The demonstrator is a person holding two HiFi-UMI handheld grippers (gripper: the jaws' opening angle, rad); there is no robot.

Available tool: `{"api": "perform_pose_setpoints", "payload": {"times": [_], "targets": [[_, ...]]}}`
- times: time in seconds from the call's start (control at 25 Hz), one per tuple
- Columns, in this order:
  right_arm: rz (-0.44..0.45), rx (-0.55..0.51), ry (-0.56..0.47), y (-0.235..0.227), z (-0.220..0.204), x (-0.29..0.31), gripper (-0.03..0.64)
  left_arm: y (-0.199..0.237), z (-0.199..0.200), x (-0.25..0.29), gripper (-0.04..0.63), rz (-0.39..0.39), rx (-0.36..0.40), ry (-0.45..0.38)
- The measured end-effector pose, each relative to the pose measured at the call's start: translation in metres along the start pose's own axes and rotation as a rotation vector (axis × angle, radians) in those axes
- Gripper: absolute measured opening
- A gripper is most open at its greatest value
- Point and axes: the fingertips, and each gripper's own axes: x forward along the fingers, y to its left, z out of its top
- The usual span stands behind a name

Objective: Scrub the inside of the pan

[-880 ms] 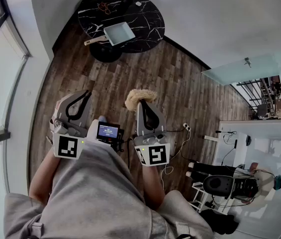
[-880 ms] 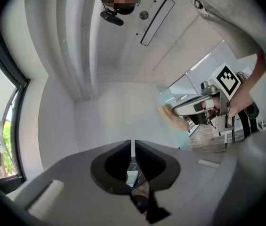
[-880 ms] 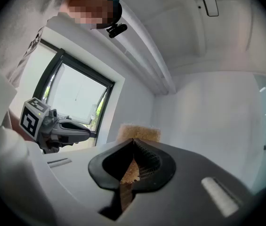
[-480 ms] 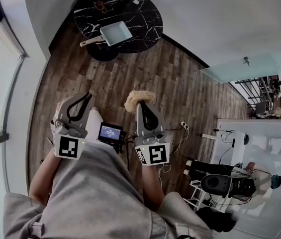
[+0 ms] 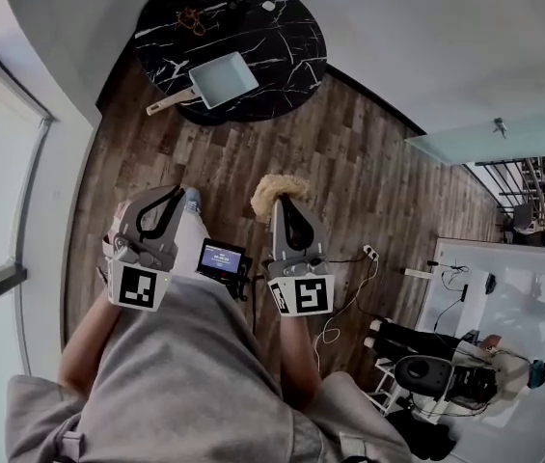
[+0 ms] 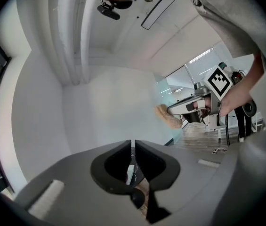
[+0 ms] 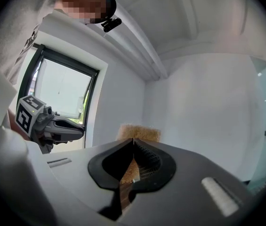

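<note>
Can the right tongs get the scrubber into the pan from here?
Probably not: the pan sits on the table, far beyond the scrubber, across open floor. Nothing blocks the way; step closer.

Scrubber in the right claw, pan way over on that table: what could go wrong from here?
The pan lies near the edge of the table, handle pointing outward. The left gripper is shut and empty, so nothing steadies the pan and scrubbing might shove it off. The right gripper pinches the scrubber with much of it beyond the tips, so it may slip out under pressure.
</note>
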Motion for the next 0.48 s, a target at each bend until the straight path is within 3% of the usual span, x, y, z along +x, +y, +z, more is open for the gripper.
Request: {"api": "perform_pose_setpoints", "payload": {"times": [0.48], "targets": [[0.055,0.083,0.073,-0.148,-0.042,0.154,0.023,0.045,-0.038,0.171,0.021,-0.021,0.001,0.188]]}}
